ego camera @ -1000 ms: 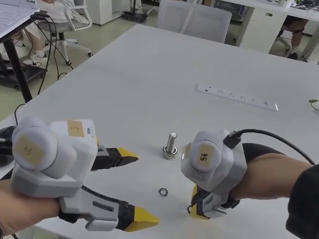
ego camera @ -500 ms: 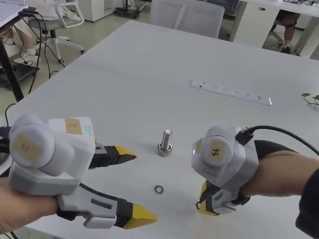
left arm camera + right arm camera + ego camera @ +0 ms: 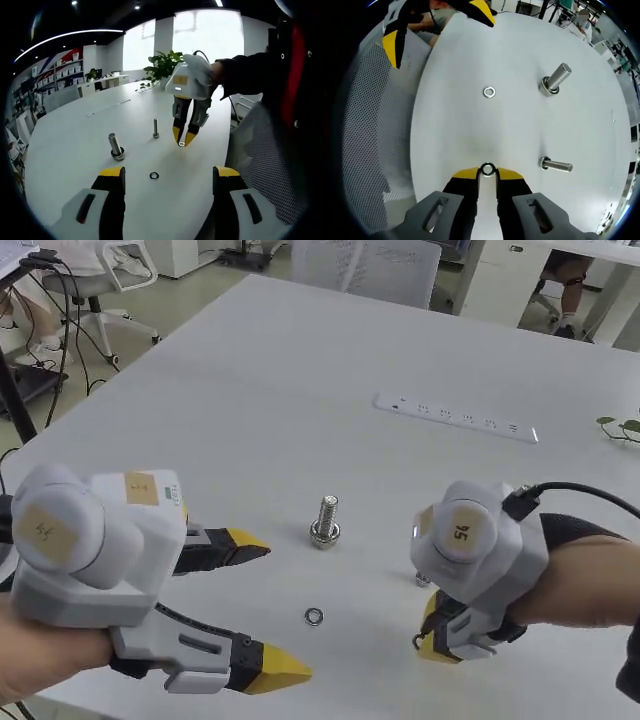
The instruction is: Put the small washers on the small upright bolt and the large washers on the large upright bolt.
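Note:
The large upright bolt [image 3: 324, 520] stands mid-table with a washer around its base. A loose washer [image 3: 313, 616] lies in front of it. My right gripper [image 3: 440, 645] points down at the table, shut on a small washer [image 3: 488, 169], right beside the thin small bolt [image 3: 556, 164]. In the left gripper view, that right gripper [image 3: 183, 142] holds the washer just off the table, next to the small bolt [image 3: 156, 128]. My left gripper [image 3: 268, 608] hovers open at the near left, its jaws either side of the loose washer [image 3: 154, 175], with the large bolt [image 3: 116, 146] ahead of it.
A white power strip [image 3: 455, 418] lies across the far side of the white table [image 3: 250, 390]. Plant leaves [image 3: 620, 427] show at the right edge. A mesh chair [image 3: 365, 270] stands beyond the far edge, and the near table edge runs close under both grippers.
My right gripper has moved to the right, away from the large bolt, with the small washer in it. The left gripper has stayed in place and open. The head camera has shifted.

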{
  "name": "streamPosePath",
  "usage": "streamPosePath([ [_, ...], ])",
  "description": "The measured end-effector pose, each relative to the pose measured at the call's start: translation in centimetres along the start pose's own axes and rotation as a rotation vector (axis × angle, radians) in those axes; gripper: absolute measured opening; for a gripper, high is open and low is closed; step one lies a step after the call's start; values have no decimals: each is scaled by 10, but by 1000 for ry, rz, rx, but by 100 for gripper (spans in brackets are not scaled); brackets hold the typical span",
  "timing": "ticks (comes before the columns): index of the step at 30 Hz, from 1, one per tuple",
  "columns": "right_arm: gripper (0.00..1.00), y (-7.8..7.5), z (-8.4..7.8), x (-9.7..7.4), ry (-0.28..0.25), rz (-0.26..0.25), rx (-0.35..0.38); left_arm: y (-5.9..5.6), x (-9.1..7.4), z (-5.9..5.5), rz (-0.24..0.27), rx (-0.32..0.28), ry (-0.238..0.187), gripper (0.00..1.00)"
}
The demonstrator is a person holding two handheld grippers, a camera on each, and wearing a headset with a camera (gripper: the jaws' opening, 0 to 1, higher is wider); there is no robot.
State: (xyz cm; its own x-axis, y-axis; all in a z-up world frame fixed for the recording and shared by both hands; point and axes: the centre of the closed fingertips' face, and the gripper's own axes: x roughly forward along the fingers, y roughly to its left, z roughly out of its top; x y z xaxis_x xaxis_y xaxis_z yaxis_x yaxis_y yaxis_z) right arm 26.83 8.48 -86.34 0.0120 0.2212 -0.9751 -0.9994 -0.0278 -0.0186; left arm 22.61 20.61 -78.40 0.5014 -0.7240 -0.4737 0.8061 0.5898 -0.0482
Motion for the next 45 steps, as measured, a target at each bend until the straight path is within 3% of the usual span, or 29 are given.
streamPosePath([
  [26, 14, -27, -27, -27, 5, -42, 68, 2, 3, 0, -9, 3, 11, 70],
  [36, 14, -48, -21, -51, -7, -98, 56, 2, 4, 0, -9, 3, 15, 70],
  [45, 14, -55, -14, -61, -11, -123, 32, 2, 3, -1, -5, -1, 15, 70],
])
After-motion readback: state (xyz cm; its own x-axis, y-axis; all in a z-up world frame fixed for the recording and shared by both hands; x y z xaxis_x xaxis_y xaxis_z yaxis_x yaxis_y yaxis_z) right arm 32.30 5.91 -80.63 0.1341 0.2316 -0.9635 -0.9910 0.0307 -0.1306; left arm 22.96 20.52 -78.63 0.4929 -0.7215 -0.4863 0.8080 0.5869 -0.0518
